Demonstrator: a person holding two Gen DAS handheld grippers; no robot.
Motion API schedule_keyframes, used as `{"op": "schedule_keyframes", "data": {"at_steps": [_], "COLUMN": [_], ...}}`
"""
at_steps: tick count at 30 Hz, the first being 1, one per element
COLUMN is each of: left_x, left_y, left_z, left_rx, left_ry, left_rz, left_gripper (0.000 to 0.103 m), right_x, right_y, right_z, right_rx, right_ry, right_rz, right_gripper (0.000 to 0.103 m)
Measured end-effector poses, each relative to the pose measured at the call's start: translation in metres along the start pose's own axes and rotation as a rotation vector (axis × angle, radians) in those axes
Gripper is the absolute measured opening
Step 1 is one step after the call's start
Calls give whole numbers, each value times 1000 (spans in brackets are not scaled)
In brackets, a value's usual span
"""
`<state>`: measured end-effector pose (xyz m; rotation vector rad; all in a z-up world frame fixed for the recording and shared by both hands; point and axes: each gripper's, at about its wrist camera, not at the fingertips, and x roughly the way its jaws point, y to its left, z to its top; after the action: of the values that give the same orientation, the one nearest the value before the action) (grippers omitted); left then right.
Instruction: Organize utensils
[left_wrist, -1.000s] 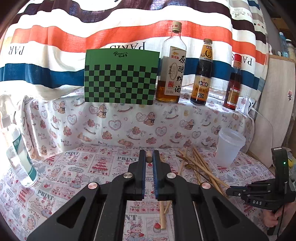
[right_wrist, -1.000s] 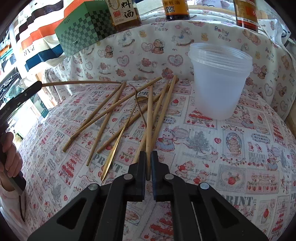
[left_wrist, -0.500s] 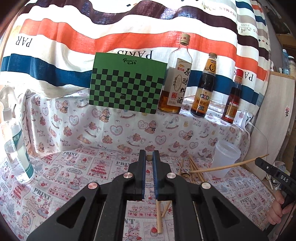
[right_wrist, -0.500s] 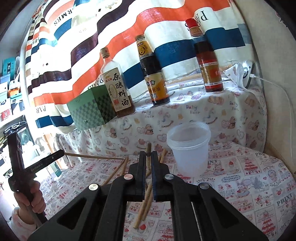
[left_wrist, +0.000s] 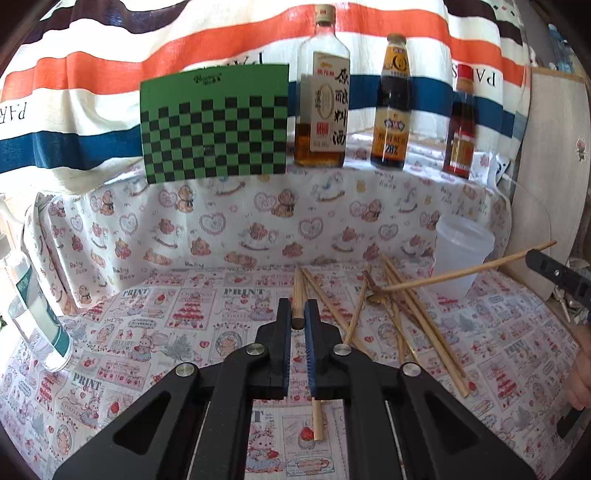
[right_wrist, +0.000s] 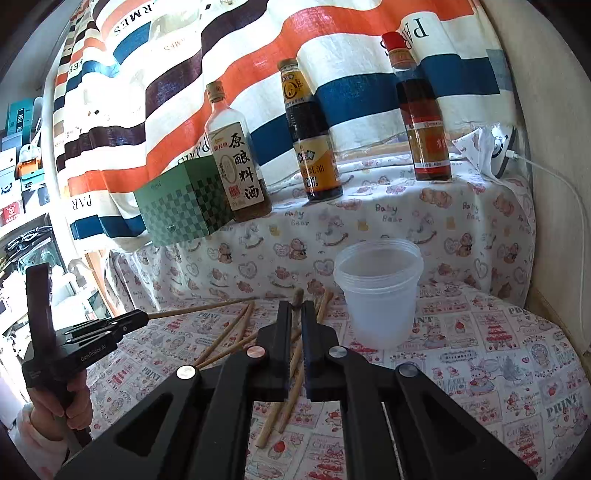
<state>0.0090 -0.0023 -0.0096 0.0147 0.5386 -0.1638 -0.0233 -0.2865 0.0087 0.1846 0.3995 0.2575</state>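
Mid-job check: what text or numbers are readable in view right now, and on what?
"原酿料酒": clear bottle label.
"28%": dark sauce bottle label; other print too small.
"PARIS", mirrored: striped curtain.
"PRINT": tablecloth.
"Baby Bear": shelf cloth.
Red-capped bottle label: blurred.
Green checkered box logo: too small.

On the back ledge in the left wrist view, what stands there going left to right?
Green checkered box → clear glass bottle with white label and amber liquid → dark sauce bottle with yellow label → small red-capped bottle.
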Motion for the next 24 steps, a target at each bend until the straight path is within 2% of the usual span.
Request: {"op": "schedule_keyframes", "data": {"at_steps": [3, 6, 14, 16, 17, 18, 19, 24], "left_x": [15, 27, 66, 75, 75, 74, 74, 78], "left_y": [2, 9, 32, 37, 39, 39, 40, 34], "left_z": [-7, -11, -27, -32, -32, -31, -31, -29], "left_rx": [4, -37, -150, -170, -180, -183, -180, -143], "left_ry": [61, 119, 323, 352, 346, 339, 332, 346], "left_rz": [-2, -26, -82, -100, -111, -114, -108, -116], "left_gripper": [6, 7, 7, 10, 11, 19, 26, 36], "right_x": [21, 41, 75, 82, 85, 86, 87, 91], "right_y": [-1, -4, -10, -11, -12, -13, -16, -20], "right_z": [-6, -17, -37, -42, -43, -44, -44, -45], "right_rx": [-13, -12, 3, 16, 23, 31, 43, 68], "right_ry": [114, 204, 377, 418, 428, 435, 437, 455], "right_rz": [-28, -31, -55, -53, -55, -58, -53, -30], "right_gripper": [6, 6, 6, 14, 27, 39, 43, 43]}}
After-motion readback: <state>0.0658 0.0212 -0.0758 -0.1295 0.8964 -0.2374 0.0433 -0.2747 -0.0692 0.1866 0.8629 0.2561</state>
